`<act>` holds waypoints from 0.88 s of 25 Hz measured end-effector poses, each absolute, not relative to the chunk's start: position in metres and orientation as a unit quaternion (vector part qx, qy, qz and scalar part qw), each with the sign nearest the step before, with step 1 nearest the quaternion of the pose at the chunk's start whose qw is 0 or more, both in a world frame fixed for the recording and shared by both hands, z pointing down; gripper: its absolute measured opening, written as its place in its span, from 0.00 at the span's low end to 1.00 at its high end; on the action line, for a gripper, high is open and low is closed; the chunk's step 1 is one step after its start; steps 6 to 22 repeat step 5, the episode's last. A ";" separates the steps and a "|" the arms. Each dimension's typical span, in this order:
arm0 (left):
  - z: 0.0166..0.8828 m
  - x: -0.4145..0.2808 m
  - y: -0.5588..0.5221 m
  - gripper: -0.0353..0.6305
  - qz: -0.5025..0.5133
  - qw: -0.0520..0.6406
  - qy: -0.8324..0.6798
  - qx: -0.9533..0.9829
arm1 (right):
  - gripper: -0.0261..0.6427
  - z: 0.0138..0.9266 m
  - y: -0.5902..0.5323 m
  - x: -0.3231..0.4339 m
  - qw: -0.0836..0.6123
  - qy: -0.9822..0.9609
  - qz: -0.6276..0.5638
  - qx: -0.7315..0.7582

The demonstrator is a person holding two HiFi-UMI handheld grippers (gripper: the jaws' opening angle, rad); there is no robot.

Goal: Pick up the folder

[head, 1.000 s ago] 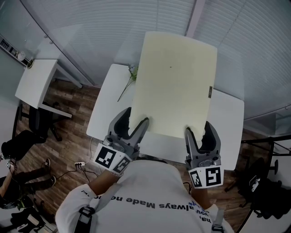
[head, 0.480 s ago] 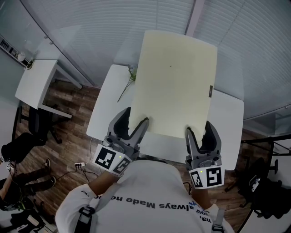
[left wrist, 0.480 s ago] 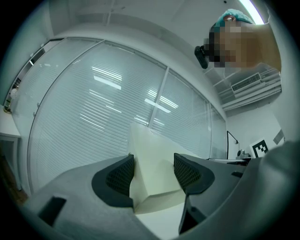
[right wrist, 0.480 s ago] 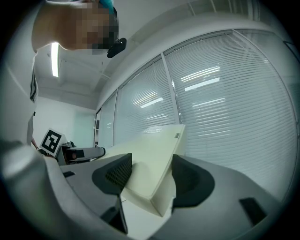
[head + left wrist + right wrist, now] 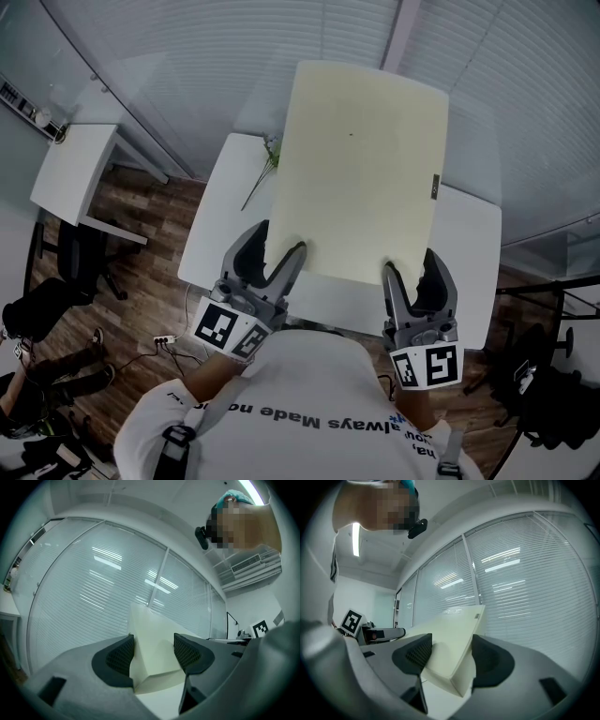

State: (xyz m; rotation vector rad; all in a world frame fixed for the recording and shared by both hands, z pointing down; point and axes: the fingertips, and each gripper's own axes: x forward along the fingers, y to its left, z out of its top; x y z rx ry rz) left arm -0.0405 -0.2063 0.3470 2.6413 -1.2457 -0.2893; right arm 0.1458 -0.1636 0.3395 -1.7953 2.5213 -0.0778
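A large cream folder point(image 5: 361, 169) hangs in the air over the white table point(image 5: 469, 272), tilted up toward the window blinds. My left gripper point(image 5: 279, 242) is shut on its near left corner, and my right gripper point(image 5: 409, 264) is shut on its near right corner. In the left gripper view the folder's corner point(image 5: 150, 663) sits between the two meshed pads of the left gripper point(image 5: 153, 654). The right gripper view shows the folder's edge point(image 5: 454, 644) wedged in the right gripper point(image 5: 451, 656). The folder hides much of the tabletop.
A green stem point(image 5: 270, 157) lies on the table beside the folder's left edge. A second white table point(image 5: 75, 173) stands at the left over a wooden floor. A power strip point(image 5: 164, 337) lies on the floor, and dark chairs point(image 5: 553, 394) stand at the right.
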 end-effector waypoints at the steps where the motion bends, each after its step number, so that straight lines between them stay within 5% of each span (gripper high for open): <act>1: 0.346 -0.041 -0.206 0.45 -0.099 0.103 -0.422 0.895 | 0.44 0.339 -0.163 0.146 0.023 0.814 -0.025 -0.580; 22: 0.344 -0.041 -0.203 0.45 -0.101 0.103 -0.422 0.895 | 0.44 0.337 -0.160 0.145 0.024 0.814 -0.024 -0.580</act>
